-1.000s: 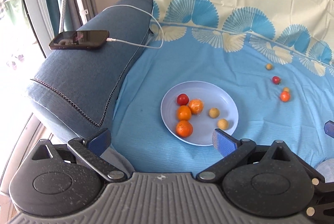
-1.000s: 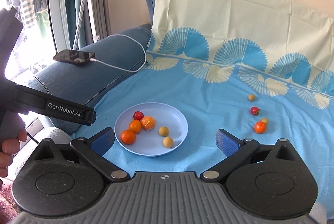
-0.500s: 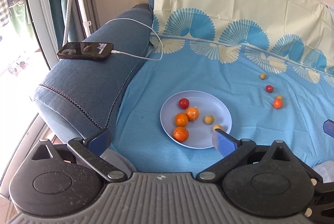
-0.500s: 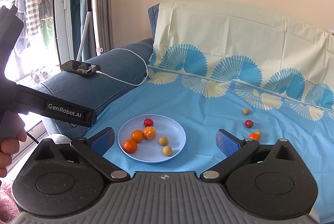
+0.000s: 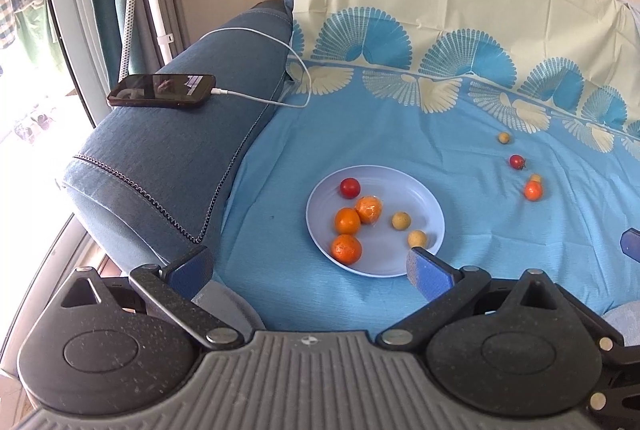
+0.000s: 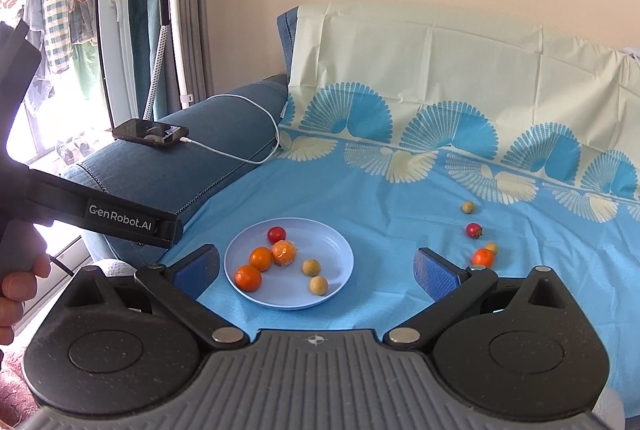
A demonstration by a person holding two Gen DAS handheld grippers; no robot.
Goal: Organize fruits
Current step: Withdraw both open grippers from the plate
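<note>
I see both the left gripper (image 5: 308,264) and right gripper (image 6: 316,270) gaping wide, empty; right of the plate (image 6: 340,278), the loose cherry tomato (image 6: 474,230) looks soft, slippery, so I'd pinch lightly across its middle

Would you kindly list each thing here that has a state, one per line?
left gripper: jaws open, empty
right gripper: jaws open, empty
plate: upright, holds six fruits
wrapped orange: in clear wrap, on plate
phone: plugged in, screen dark
loose fruits: four on the cloth
</note>
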